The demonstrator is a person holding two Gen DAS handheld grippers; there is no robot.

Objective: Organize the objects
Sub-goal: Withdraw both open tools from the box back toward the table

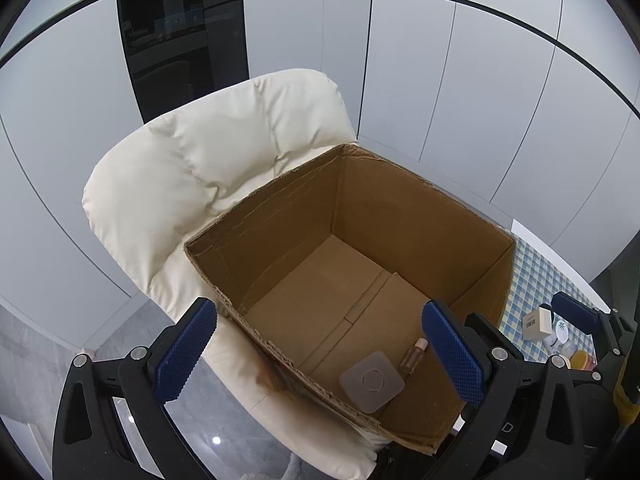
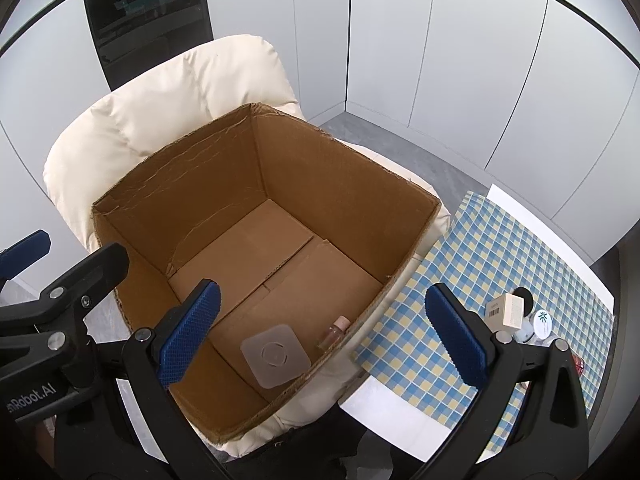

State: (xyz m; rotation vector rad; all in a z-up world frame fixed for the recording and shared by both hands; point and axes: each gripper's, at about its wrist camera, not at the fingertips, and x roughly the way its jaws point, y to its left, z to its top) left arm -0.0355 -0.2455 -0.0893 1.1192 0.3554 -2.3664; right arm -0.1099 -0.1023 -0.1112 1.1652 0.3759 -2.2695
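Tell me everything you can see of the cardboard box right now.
The cardboard box is brown corrugated card, open-topped, upright, with ragged top edges and creased inner walls. It sits on the cream padded chair, beside the checked tablecloth. Its floor is two folded flaps meeting at a seam. Inside, near one corner, lie a flat square translucent lid and a small pink-capped bottle. Neither gripper touches it.

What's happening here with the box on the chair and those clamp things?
A person holds two grippers, both with jaws open and empty, above a cardboard box resting on a cream chair. Inside the box lie a flat square lid and a small bottle. More small items, including a little carton, wait on the checkered table to the right.
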